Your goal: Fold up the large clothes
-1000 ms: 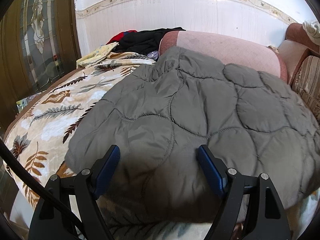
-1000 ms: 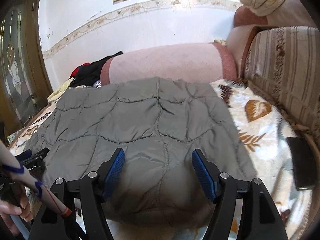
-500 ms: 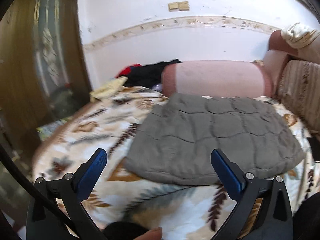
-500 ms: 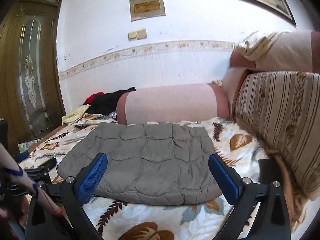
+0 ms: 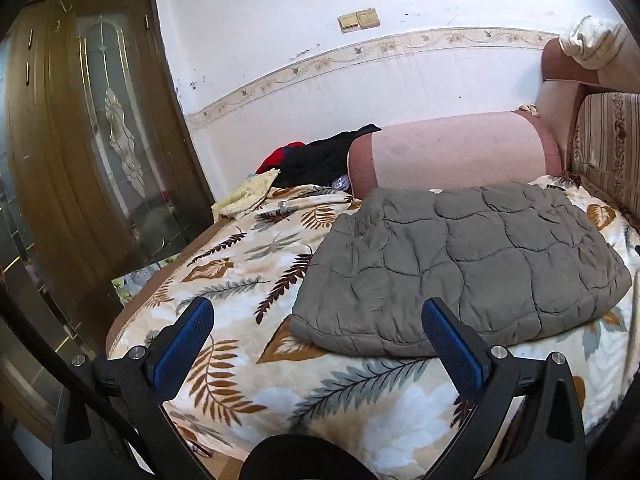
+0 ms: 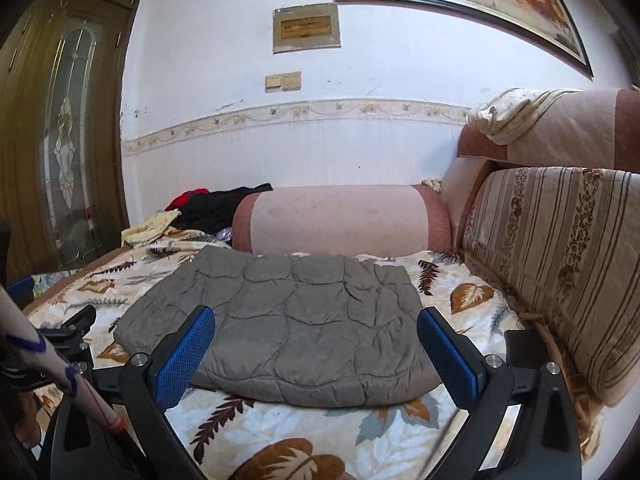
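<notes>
On leaf-print bedding (image 5: 248, 276) lies the folded grey quilted jacket (image 5: 460, 268); both grippers' fingers (image 6: 188, 356) gape wide, empty.

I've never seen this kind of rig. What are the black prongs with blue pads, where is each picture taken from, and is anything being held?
No robot here: a person carries a hand-held gripper in each hand, each with a camera looking along its two fingers. One picture is from the left gripper, the other from the right gripper. Both have just been opening; they stand wide open, holding nothing. On the leaf-patterned blanket lies a folded grey quilted jacket, with a pink bolster behind it.
</notes>
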{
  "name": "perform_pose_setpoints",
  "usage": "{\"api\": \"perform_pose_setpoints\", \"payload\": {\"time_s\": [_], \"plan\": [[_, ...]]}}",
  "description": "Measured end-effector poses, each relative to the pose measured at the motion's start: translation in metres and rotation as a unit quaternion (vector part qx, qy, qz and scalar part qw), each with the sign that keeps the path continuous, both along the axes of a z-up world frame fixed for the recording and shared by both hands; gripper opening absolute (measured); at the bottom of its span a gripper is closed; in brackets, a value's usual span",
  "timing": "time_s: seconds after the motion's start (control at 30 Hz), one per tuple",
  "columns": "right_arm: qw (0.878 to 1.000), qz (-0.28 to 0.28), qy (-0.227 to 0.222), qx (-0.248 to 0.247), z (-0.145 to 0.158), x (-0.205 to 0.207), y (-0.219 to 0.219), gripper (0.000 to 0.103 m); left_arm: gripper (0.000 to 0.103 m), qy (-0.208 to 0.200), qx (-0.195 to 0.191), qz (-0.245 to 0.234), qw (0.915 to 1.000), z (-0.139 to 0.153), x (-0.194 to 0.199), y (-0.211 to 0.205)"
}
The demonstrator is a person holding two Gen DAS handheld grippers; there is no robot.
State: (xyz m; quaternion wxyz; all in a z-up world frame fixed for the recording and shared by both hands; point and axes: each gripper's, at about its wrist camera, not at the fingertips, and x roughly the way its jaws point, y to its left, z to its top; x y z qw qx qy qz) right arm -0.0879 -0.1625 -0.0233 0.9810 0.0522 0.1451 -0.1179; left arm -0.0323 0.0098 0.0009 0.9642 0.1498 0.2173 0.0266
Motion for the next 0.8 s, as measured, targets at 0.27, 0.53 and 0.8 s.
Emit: {"api": "perform_pose_setpoints", "payload": {"time_s": [0.27,0.53,0.8], "plan": [[1.000,0.006,0.021,0.006,-0.011,0.010,-0.001,0.103,0.103,0.013,0.007,-0.001,0.9999,-0.009,0.004,-0.004],[1.000,0.009,0.030,0.002,-0.017,0.014,0.000,0.103,0.103,0.021,0.010,0.001,0.9997,-0.014,0.008,-0.004],[0.999,0.009,0.033,0.000,-0.018,0.016,-0.001,0.103,0.103,0.020,0.009,0.002,0.9998,-0.015,0.009,-0.004]]}}
